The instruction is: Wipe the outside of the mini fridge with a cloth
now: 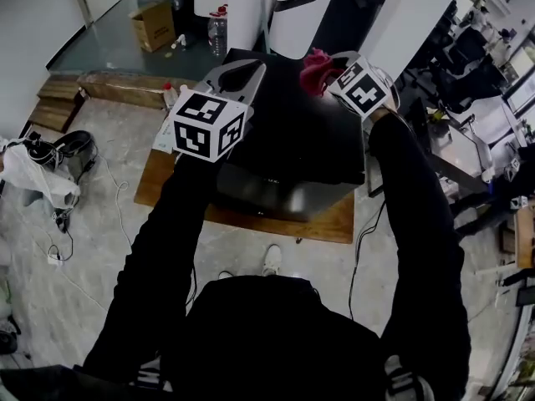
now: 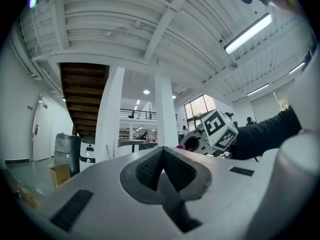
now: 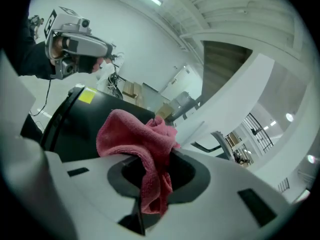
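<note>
The black mini fridge (image 1: 305, 144) stands on a low wooden board, straight below me. My right gripper (image 1: 324, 67) hovers over the fridge's far top edge, shut on a crumpled pink cloth (image 1: 313, 69). In the right gripper view the cloth (image 3: 140, 139) bulges out of the jaws and hangs down between them, with the fridge's black top (image 3: 82, 121) behind it. My left gripper (image 1: 257, 68) is held above the fridge's left rear corner, shut and holding nothing. In the left gripper view its fingertips (image 2: 162, 153) meet and aim upward toward the ceiling.
The wooden board (image 1: 334, 224) juts out past the fridge's front. A cardboard box (image 1: 152, 25) and a water bottle (image 1: 217, 32) stand on the floor beyond. Wooden steps (image 1: 58, 98), a white bag (image 1: 33, 178) and cables lie at the left. Desks and chairs crowd the right.
</note>
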Demonstrator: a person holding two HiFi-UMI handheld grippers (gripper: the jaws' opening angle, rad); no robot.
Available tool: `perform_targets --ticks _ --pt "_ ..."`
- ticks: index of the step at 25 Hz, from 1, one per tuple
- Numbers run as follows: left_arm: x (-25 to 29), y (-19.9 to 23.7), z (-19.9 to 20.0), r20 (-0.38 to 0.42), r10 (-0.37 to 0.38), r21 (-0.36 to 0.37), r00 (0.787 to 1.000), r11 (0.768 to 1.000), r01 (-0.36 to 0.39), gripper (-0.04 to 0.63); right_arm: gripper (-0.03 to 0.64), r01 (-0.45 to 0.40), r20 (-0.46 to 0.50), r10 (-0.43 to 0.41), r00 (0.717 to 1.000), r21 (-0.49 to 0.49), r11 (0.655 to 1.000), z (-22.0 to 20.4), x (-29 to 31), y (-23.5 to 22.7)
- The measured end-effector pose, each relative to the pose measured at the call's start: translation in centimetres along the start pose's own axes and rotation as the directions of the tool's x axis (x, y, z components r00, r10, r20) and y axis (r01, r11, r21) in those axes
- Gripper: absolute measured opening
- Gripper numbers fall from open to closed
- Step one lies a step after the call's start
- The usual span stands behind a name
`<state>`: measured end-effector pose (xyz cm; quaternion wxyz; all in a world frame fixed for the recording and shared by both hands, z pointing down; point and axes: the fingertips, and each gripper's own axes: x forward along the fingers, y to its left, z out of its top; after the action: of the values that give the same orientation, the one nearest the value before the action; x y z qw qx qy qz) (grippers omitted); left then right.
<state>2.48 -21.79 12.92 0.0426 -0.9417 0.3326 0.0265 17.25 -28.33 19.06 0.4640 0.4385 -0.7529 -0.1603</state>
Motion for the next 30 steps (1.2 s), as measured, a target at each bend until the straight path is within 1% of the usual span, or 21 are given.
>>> perform_targets --ticks 3,8,11,14,17,21,26,30 --pt "-3.1 1.5 -0.3 -0.007 0.044 -0.001 0.999 0.999 -0.044 0.005 0.084 -0.054 0.037 0.055 0.998 -0.04 0.998 4.3 0.7 4.3" --pt "-7.4 3.7 -2.6 -0.054 0.09 -0.007 0.994 0.996 -0.091 0.005 0.086 -0.132 0.073 0.139 0.988 -0.096 0.987 9.9 3.2 11.3" --pt "-9.1 4.5 -3.8 -0.075 0.109 -0.019 0.991 0.994 -0.111 0.005 0.086 -0.171 0.081 0.181 0.98 -0.118 0.978 12.4 4.8 14.5" --pt "-10.3 4.8 -5.1 -0.098 0.118 -0.03 0.988 0.992 -0.121 0.005 0.086 -0.215 0.078 0.225 0.971 -0.12 0.969 13.9 6.3 17.3" --pt "-11.1 5.1 -6.2 -0.119 0.121 -0.044 0.986 0.991 -0.127 0.005 0.086 -0.229 0.057 0.239 0.969 -0.143 0.963 14.4 7.6 19.1" --pt "-12.0 5.3 -7.9 -0.135 0.118 -0.07 0.984 0.989 -0.128 0.005 0.086 -0.187 0.043 0.199 0.979 -0.193 0.963 14.3 8.5 19.8" --pt "-11.9 4.7 -8.3 -0.14 0.114 -0.087 0.984 0.988 -0.127 0.005 0.084 -0.18 0.052 0.193 0.98 -0.186 0.966 13.6 7.9 19.6" --pt "-10.8 3.0 -7.9 -0.129 0.103 -0.085 0.986 0.99 -0.115 0.005 0.084 -0.179 0.043 0.188 0.981 -0.16 0.971 11.3 6.9 18.7"
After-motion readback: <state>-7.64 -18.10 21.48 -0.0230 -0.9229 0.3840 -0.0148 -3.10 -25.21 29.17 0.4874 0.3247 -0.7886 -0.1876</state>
